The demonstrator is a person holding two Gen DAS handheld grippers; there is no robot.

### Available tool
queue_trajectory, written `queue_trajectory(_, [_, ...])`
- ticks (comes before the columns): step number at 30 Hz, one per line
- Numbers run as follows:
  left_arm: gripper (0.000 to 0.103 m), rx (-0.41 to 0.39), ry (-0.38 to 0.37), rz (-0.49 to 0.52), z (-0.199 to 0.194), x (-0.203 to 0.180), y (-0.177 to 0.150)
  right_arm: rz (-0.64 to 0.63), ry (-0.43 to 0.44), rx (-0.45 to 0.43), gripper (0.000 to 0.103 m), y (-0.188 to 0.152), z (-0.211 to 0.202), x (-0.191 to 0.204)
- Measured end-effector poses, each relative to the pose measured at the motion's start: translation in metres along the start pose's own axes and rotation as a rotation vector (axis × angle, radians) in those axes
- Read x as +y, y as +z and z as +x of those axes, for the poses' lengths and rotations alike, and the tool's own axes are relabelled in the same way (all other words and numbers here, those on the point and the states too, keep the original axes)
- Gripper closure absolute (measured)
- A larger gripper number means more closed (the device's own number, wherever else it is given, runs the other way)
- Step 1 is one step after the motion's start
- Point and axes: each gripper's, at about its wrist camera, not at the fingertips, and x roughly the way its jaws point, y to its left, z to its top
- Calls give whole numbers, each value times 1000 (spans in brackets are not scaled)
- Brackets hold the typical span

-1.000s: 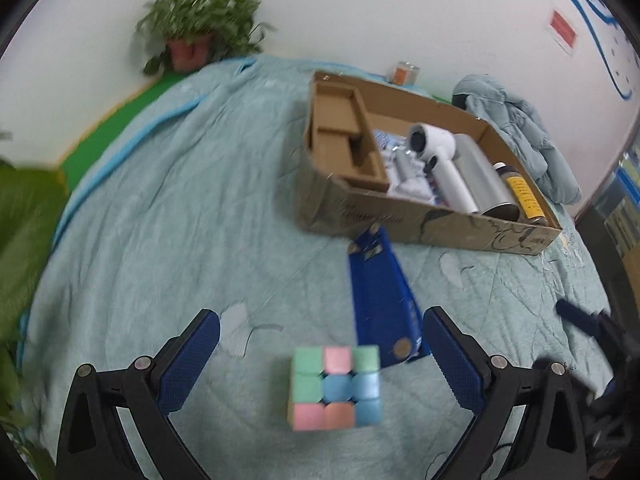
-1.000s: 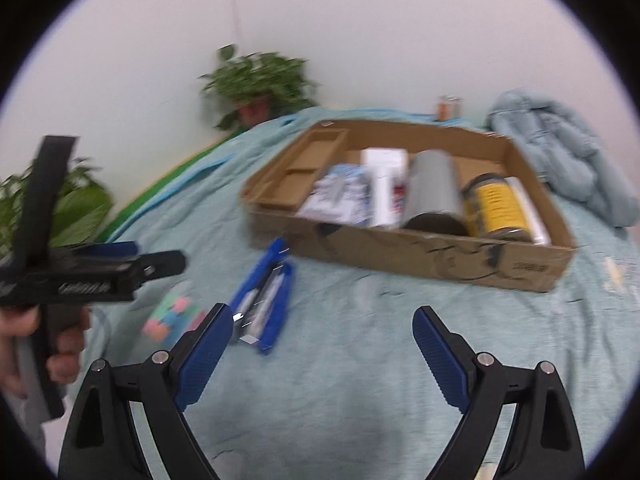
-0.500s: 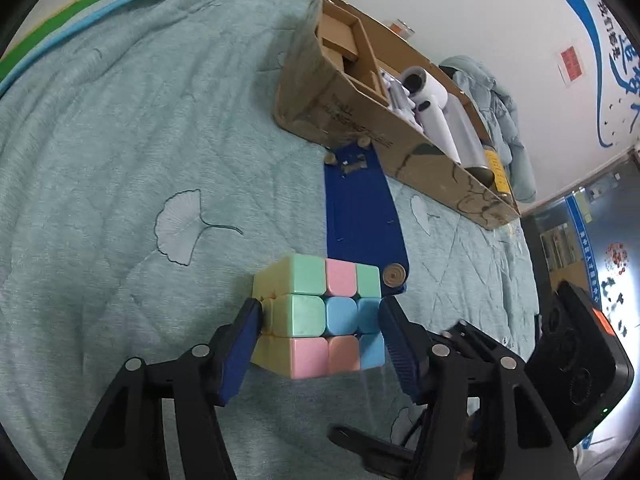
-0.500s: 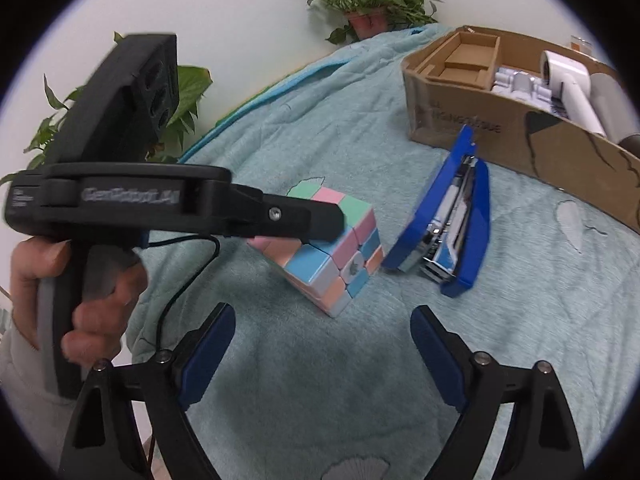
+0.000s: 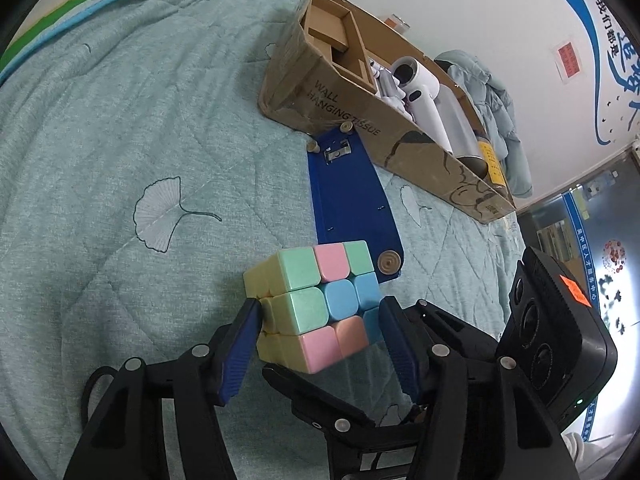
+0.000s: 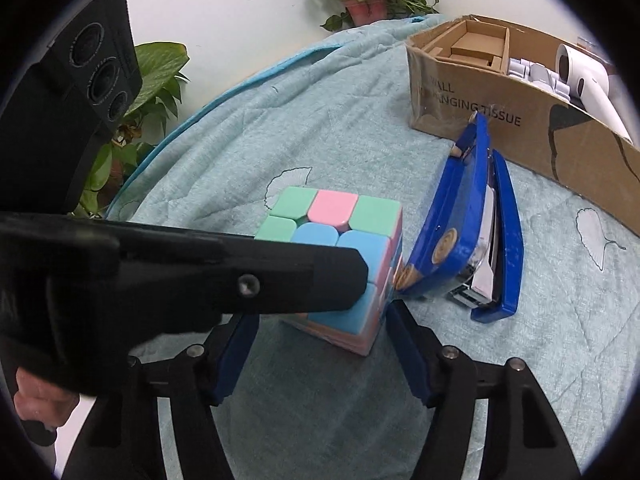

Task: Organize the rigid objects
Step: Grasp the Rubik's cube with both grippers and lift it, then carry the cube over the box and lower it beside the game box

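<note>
cube (image 5: 316,304) before stapler (image 5: 348,196), box (image 5: 384,128) behind

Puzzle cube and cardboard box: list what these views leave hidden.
- Puzzle cube: right wrist view, near faces covered by the left tongs; underside hidden in both.
- Right tongs: right wrist view, left pad's contact with the cube blocked by that arm.
- Cardboard box: far end cut off in right wrist view; lower contents hidden by its wall.
</note>
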Motion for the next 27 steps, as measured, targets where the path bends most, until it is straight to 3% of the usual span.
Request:
queue_trajectory(4, [47, -10, 17, 20, -3, -4, -3, 18, -13, -5, 38, 0, 1, -2])
queue_trajectory(8, [57, -43, 57, 67, -14, -16, -9, 49, -9, -10, 40, -3, -4, -2])
queue_trajectory(11, [63, -88, 92, 106, -33, -30, -14, 63, 20, -5, 45, -9, -15, 2])
queue_trajectory(15, [64, -129, 104, 131, -52, -51, -16, 61, 62, -36, 48, -17, -34, 12])
queue_trajectory(21, [64, -125, 82, 184, -56, -82, -16, 100, 37, -98, 49, -16, -57, -1])
queue_trajectory(27, [63, -174, 42, 240, -62, -112, 2, 123, -22, -179, 49, -4, -87, -21])
